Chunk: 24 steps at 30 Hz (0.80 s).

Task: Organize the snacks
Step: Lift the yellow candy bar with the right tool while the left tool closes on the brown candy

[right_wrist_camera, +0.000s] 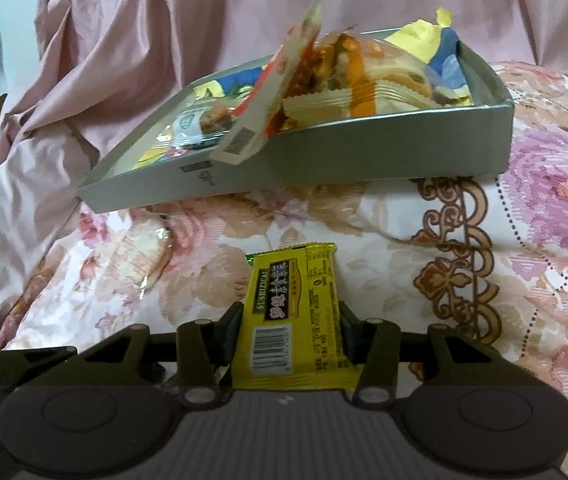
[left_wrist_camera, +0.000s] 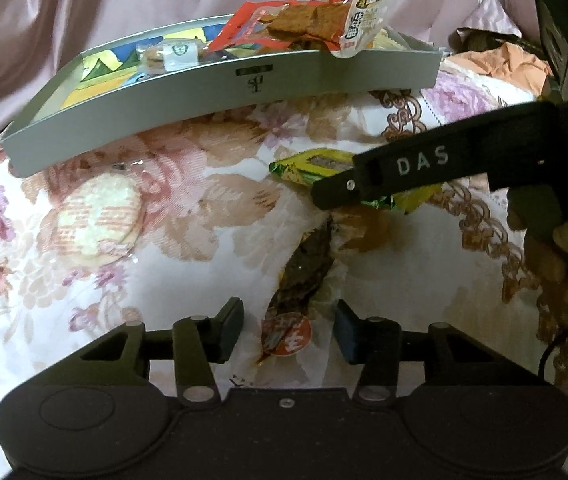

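The right gripper [right_wrist_camera: 289, 334] is clenched on a yellow foil snack packet with a barcode and dark label [right_wrist_camera: 295, 320], its 2 fingers pressing the packet's long edges just above the flowered bedspread [right_wrist_camera: 543, 208]. In the left wrist view the same packet [left_wrist_camera: 311, 166] pokes out from under the right gripper's black arm marked "DAS".

The left gripper [left_wrist_camera: 287, 330] is released, jaws spread wide apart over a clear-wrapped brown snack with a round orange label [left_wrist_camera: 303, 272] that lies on the bedspread; neither pad touches it.

Farther back sits a shallow grey cardboard box lid [left_wrist_camera: 204, 104], tilted on the bedding and already holding several packets. A red-and-white pouch of brown dried strips [left_wrist_camera: 315, 20] hangs over its front wall.

A round pale rice cracker in clear wrap [left_wrist_camera: 96, 216] lies on the bedspread left of the left gripper, well apart from the lid's contents. Pink crumpled fabric [right_wrist_camera: 124, 40] fills the background.
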### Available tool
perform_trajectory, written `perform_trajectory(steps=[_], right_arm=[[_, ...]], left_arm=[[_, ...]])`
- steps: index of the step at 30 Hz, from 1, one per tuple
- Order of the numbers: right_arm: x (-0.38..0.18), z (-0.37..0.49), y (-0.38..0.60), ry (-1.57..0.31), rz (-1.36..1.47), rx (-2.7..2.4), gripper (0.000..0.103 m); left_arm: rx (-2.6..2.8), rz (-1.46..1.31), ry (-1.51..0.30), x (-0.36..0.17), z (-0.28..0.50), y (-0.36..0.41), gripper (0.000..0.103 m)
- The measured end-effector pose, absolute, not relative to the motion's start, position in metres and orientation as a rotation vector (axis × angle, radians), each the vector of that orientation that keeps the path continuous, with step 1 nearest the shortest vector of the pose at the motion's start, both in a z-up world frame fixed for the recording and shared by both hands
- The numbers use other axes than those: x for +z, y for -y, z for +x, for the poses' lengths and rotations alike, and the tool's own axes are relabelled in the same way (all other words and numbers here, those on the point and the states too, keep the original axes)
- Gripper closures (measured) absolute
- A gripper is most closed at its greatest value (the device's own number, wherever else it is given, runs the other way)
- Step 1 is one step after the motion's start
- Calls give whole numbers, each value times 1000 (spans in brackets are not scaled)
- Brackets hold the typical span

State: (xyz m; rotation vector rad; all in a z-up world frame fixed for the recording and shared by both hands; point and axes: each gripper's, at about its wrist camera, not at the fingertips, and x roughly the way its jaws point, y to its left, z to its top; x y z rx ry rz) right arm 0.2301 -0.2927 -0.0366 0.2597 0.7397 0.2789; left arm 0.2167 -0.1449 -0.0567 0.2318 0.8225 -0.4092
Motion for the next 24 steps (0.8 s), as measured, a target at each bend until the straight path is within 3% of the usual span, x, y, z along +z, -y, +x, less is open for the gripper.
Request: perform_trajectory(steps=[24], right_arm=[[-11, 198, 276, -632, 258, 445, 52]], left_arm=[[-307, 269, -812, -36, 167, 111, 58]])
